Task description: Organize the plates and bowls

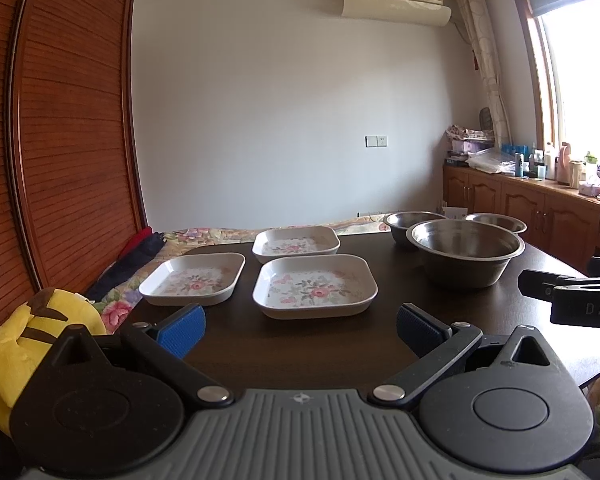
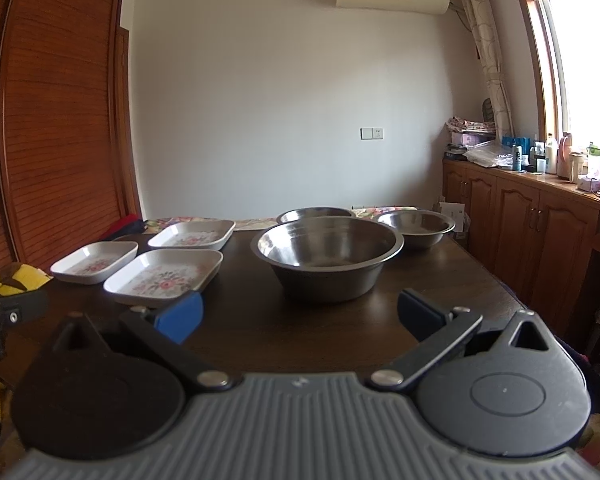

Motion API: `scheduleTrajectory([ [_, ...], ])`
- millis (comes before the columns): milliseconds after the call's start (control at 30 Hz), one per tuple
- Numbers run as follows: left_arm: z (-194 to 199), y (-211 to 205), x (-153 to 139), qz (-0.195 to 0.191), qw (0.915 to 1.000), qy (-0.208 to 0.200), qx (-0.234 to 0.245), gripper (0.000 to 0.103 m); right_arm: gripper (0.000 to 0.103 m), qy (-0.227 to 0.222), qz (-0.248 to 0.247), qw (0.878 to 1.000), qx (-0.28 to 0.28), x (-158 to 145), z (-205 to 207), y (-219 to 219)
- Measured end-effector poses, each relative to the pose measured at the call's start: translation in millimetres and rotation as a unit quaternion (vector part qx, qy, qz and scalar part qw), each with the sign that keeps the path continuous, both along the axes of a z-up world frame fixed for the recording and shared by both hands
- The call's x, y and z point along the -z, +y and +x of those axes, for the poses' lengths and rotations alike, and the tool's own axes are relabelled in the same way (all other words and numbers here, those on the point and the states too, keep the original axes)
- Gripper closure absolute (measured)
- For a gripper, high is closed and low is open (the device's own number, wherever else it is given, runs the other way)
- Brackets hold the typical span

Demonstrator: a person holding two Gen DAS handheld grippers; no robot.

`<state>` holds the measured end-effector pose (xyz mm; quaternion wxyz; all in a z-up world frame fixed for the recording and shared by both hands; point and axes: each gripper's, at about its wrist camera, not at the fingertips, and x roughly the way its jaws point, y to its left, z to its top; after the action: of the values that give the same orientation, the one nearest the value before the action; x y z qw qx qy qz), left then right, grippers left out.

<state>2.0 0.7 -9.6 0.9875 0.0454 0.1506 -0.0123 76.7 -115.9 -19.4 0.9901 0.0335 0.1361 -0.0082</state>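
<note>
Slippage is the likely risk: three floral plates (image 1: 315, 285) and three steel bowls (image 2: 327, 256) sit apart on the desk (image 1: 284, 344), ungrasped; left hand-held gripper (image 1: 300, 326) and right hand-held gripper (image 2: 300, 316) are spread wide, empty.

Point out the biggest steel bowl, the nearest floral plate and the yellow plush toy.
Biggest bowl (image 2: 327, 280): right wrist view, front outer wall.
Nearest plate (image 1: 315, 289): left wrist view, floral inner base.
Plush toy (image 1: 28, 344): left wrist view, yellow body.
</note>
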Motion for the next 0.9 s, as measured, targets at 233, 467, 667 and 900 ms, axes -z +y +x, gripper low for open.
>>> scheduleTrajectory([
  [233, 6, 5, 6, 0.003, 0.9999, 0.014, -0.004, 0.0, 0.0, 0.005, -0.006, 1.0, -0.015, 0, 3, 5],
  [467, 17, 18, 12, 0.008, 0.9995, 0.028, -0.015, 0.0, 0.0, 0.018, -0.005, 0.999, -0.051, -4, 11, 10],
  [667, 24, 32, 10, 0.014, 0.9992, 0.032, -0.02, 0.0, 0.0, 0.005, -0.035, 0.996, -0.086, -28, 22, 14],
  [900, 30, 43, 0, 0.011, 0.9994, 0.025, -0.021, 0.0, 0.0, -0.018, -0.063, 0.992, -0.11, -60, 36, 16],
])
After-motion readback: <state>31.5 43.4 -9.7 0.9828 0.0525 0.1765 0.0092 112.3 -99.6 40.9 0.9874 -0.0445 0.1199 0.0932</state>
